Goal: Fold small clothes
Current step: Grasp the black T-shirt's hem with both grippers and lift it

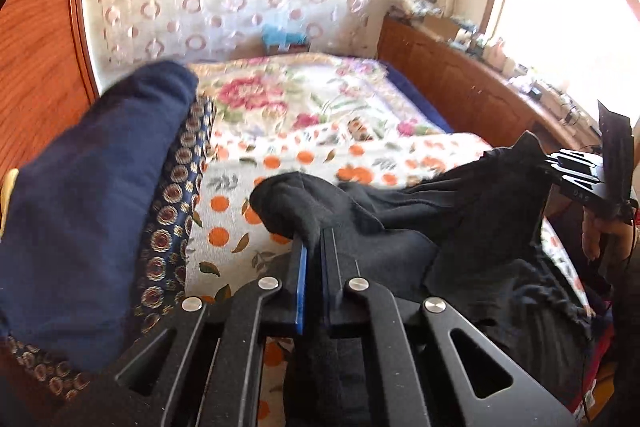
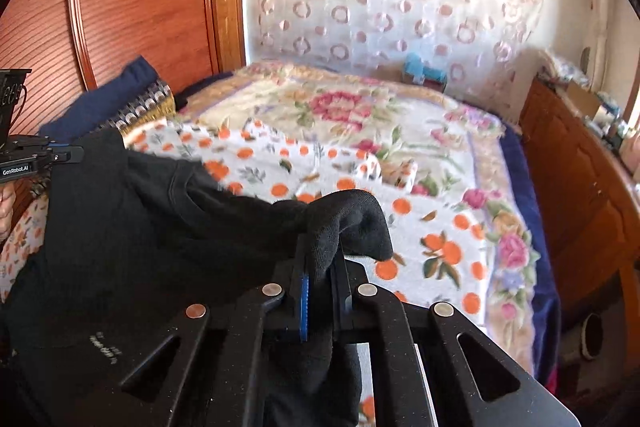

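Observation:
A black garment (image 1: 440,203) hangs stretched between both grippers above the bed. In the left wrist view my left gripper (image 1: 314,241) is shut on one bunched corner of it, the cloth draped over the fingertips. Far right in that view, my right gripper (image 1: 554,167) pinches the other corner, with a person's hand (image 1: 600,231) behind it. The right wrist view shows the right gripper (image 2: 320,251) shut on a fold of the black garment (image 2: 132,227), which carries small pale print low down. The left gripper (image 2: 76,155) grips the cloth at the left edge.
Below lies a bed with an orange-dotted sheet (image 1: 236,195) and a floral blanket (image 1: 280,95). Navy and patterned pillows (image 1: 100,187) stack at the left by the wooden headboard (image 1: 36,59). A cluttered wooden cabinet (image 1: 460,87) runs along the right under a bright window.

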### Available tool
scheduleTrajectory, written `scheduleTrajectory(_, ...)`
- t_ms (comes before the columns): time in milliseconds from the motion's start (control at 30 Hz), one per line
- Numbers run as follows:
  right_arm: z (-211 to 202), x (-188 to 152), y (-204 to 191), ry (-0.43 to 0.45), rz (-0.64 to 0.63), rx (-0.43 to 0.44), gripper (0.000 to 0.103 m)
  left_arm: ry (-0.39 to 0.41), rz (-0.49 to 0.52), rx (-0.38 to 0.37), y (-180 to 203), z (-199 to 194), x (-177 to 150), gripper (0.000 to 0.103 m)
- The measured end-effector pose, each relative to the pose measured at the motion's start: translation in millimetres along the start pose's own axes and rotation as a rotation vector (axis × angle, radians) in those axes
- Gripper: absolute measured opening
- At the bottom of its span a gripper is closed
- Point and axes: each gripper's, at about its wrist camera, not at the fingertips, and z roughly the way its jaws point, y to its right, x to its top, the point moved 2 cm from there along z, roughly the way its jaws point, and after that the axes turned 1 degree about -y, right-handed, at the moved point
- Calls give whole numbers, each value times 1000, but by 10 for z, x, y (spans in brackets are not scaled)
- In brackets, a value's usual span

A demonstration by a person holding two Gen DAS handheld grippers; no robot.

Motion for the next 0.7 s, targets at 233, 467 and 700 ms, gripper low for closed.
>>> scheduleTrajectory(233, -690, -271, -236, 75, -28, 2, 7, 61, 45, -56, 202, -626, -347, 7)
scheduleTrajectory(467, -1383, -977, -470, 99, -33, 15, 7, 110, 92, -76, 373, -1260, -979, 6)
scheduleTrajectory(700, -2029, -1565, -777, 71, -48, 64, 7, 80, 61, -144, 433, -1556, -1636, 6)
